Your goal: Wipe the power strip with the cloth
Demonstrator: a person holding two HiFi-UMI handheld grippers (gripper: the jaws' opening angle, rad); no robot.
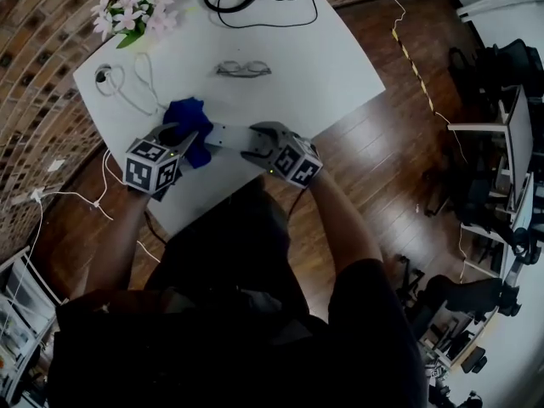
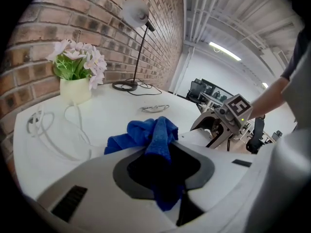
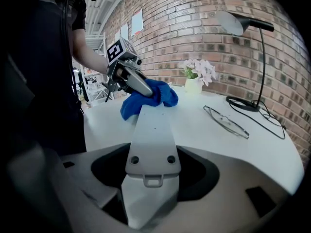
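The white strip has its near end clamped between the jaws of the right gripper, which are closed on it. From there it runs straight out ahead of them over the white table. Its far end meets the blue cloth, which covers that tip. The cloth is bunched up and pinched in the left gripper: the jaws are closed on a fold of it. One tail hangs back between them, and the bulk bulges out just past their tips, resting on the table. The two grippers face each other along the strip, the left one's tips at the strip's far end, well ahead of the right jaws. I cannot tell whether the strip lies flat or is tipped up a little. Ahead of the left jaws, beyond the cloth, a pair of glasses lies on the table. To the left of those jaws a white cable loops over the tabletop. Farther out on that side a pot of pink flowers stands by the brick wall. A desk lamp stands at the far edge, its black cord coiled near its base.
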